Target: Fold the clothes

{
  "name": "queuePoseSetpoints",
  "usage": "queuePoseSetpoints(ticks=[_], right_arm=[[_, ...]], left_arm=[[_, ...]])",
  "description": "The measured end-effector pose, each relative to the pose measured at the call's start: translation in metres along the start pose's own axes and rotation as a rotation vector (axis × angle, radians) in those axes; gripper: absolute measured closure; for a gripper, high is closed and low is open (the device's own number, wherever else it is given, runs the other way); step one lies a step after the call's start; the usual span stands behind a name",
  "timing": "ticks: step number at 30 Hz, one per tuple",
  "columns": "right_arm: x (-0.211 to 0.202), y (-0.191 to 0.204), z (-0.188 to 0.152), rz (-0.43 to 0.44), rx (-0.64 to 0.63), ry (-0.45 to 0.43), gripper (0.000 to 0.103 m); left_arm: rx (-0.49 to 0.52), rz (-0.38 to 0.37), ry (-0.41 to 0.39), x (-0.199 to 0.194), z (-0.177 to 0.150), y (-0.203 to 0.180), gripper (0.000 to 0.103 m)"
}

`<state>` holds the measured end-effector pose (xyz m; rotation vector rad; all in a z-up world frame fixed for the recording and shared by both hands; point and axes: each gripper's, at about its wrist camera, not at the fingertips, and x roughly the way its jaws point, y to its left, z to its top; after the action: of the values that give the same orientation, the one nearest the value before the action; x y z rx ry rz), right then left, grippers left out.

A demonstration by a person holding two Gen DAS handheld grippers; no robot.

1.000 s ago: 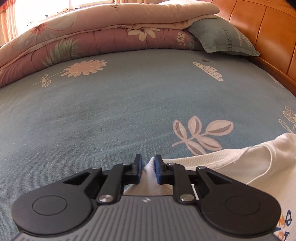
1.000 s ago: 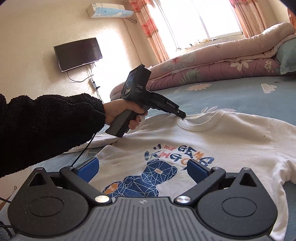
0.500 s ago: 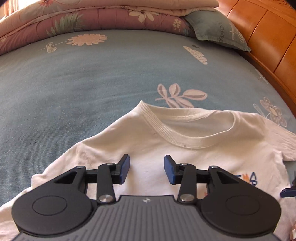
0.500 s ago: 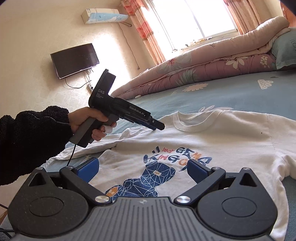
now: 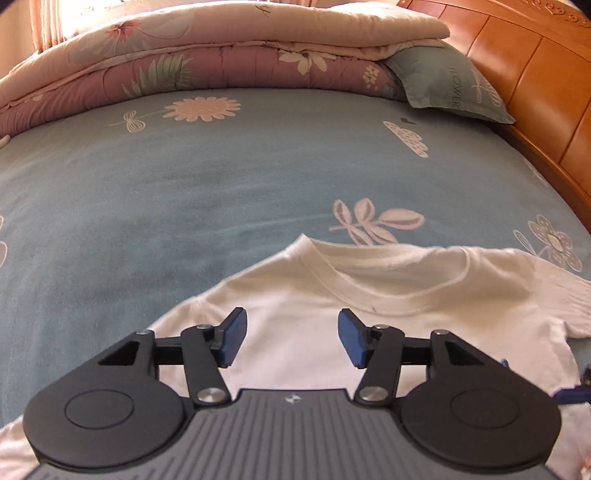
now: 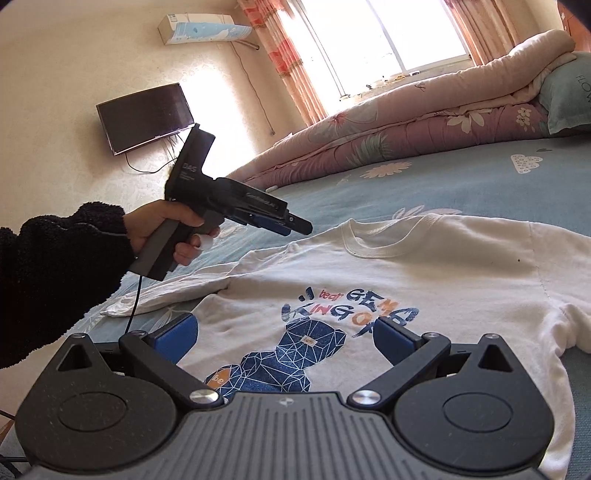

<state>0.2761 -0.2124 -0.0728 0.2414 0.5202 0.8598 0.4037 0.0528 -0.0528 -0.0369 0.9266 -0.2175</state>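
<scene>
From my left wrist cam, the left gripper (image 5: 291, 338) is hanging over the white T-shirt (image 5: 388, 317) with its jaws opening and nothing pinched between the blue pads (image 5: 232, 341), just shirt fabric showing underneath them. The shirt is spread front-up on the blue floral bedsheet (image 5: 184, 192), its ribbed collar (image 5: 391, 295) a bit ahead of the fingertips and off to the right. Further back there's the folded pink quilt (image 5: 207, 62), a teal pillow (image 5: 447, 86) tucked under its end, and the wooden headboard (image 5: 532, 85) along the right. Switching to my right wrist cam, the right gripper (image 6: 284, 338) has its jaws spread wide and empty, sitting low over the bottom half of the shirt (image 6: 443, 280), right above the blue bear print (image 6: 284, 362). From here I can also see my left hand (image 6: 166, 230) in a black fuzzy sleeve (image 6: 55, 280) holding the left gripper (image 6: 301, 226) in the air above the shirt's shoulder, near the collar, not touching the cloth. TV (image 6: 146, 118) and air conditioner (image 6: 205, 27) are on the far wall.
</scene>
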Motion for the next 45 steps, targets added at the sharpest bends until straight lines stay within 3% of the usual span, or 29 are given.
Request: queuePoseSetpoints(ticks=[2,4,10,17,19,22,24,27,30,36,39,42,45], right_arm=[[0.002,0.000,-0.001,-0.004,0.003,0.004,0.000],[0.004,-0.002,-0.002,-0.011,0.009,0.010,0.000],[0.006,-0.007,-0.003,-0.019,0.025,0.019,0.000],[0.010,-0.011,-0.006,-0.050,0.048,0.053,0.000],[0.014,-0.015,-0.007,-0.073,0.070,0.074,0.000],[0.016,-0.023,-0.009,-0.076,0.119,0.082,0.000],[0.015,-0.027,-0.010,-0.065,0.144,0.074,0.000],[0.016,-0.031,-0.010,-0.052,0.167,0.071,0.000],[0.013,-0.033,-0.004,-0.077,0.190,0.046,0.000],[0.026,-0.054,0.071,-0.197,0.081,0.086,0.000],[0.051,-0.081,0.119,-0.254,0.024,0.108,0.000],[0.089,-0.125,0.140,-0.228,0.105,0.193,0.000],[0.118,-0.150,0.139,-0.152,0.179,0.288,0.000]], left_arm=[[-0.016,-0.033,0.065,-0.002,-0.018,-0.003,0.043],[-0.028,0.025,0.097,0.009,-0.031,0.000,0.043],[-0.101,0.084,0.007,0.032,-0.017,0.020,0.046],[-0.042,0.175,0.025,0.034,-0.011,-0.001,0.045],[-0.003,0.148,0.026,0.018,-0.023,-0.017,0.039],[0.038,0.048,0.007,-0.007,-0.050,-0.033,0.021],[0.067,0.006,0.006,-0.018,-0.071,-0.040,0.021],[0.129,0.015,0.032,-0.018,-0.095,-0.045,0.019],[0.157,-0.014,-0.007,-0.022,-0.108,-0.040,0.014],[0.102,-0.158,-0.105,-0.030,-0.121,-0.008,0.009],[0.137,-0.159,-0.097,-0.031,-0.119,-0.009,0.008],[0.093,-0.147,-0.097,-0.031,-0.117,-0.001,0.008],[0.081,-0.168,-0.102,-0.031,-0.117,0.003,0.008]])
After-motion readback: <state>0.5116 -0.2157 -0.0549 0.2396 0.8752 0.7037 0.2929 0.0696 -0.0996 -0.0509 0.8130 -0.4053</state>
